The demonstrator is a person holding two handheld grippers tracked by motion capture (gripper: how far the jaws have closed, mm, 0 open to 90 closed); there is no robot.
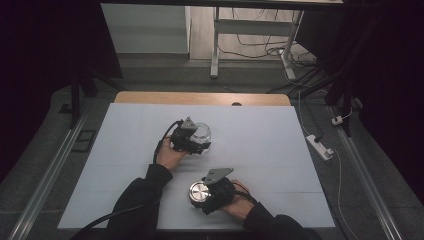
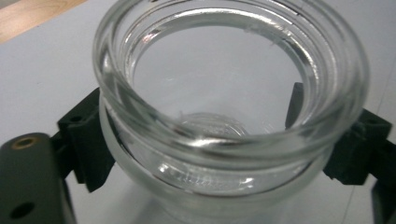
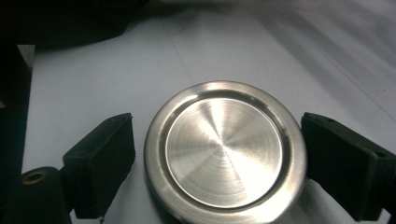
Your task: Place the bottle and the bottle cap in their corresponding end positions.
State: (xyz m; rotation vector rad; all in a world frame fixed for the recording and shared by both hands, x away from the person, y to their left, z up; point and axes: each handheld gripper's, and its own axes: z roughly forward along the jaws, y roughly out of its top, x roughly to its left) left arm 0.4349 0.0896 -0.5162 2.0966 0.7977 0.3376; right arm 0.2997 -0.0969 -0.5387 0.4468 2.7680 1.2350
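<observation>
The glass jar (image 2: 224, 116) looks slippery and breakable — left gripper (image 2: 224, 154) brackets its neck, jaws slack; right gripper (image 3: 215, 158) straddles the metal lid (image 3: 225, 151), loose.

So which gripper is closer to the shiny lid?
The right. The right gripper has its fingers either side of the lid; the left gripper is farther up the table, around the jar.
</observation>
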